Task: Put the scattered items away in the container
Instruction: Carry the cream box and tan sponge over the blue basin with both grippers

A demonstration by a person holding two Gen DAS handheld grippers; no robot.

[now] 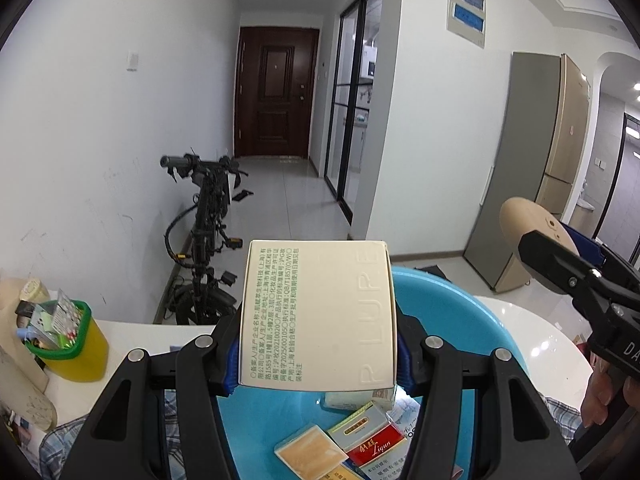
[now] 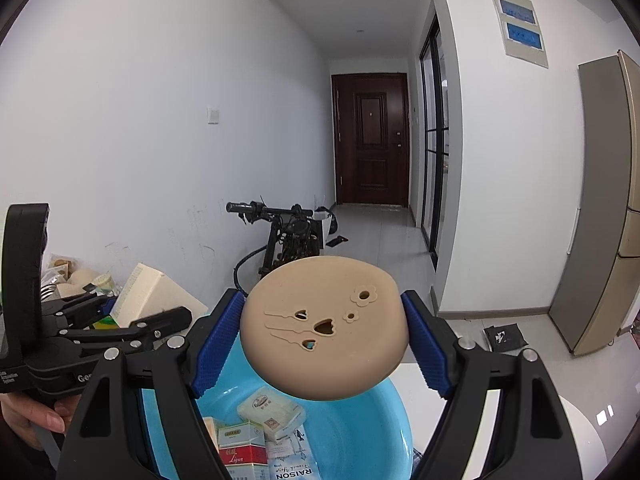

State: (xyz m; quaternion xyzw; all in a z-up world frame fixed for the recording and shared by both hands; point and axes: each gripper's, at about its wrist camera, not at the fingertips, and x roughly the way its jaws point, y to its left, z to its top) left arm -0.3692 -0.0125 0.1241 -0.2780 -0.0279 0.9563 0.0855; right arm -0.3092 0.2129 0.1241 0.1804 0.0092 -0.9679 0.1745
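Observation:
My left gripper (image 1: pixel 318 354) is shut on a cream carton (image 1: pixel 318 316) with green print, held above the blue basin (image 1: pixel 448 300). In the right wrist view the carton (image 2: pixel 154 296) and the left gripper (image 2: pixel 136 314) show at the left. My right gripper (image 2: pixel 324 338) is shut on a tan oval soap dish (image 2: pixel 324 328) with heart cut-outs, over the basin (image 2: pixel 360 412). The dish (image 1: pixel 528 224) also shows at the right of the left wrist view. Several small boxes (image 1: pixel 360 436) lie in the basin.
A yellow cup with a green basket (image 1: pixel 66 340) of small items stands at the left on the white table (image 1: pixel 540 340). A black bicycle (image 1: pixel 204 232) leans on the wall behind. A tall fridge (image 1: pixel 532 172) stands at the right. A person's hand (image 2: pixel 28 416) holds the left gripper.

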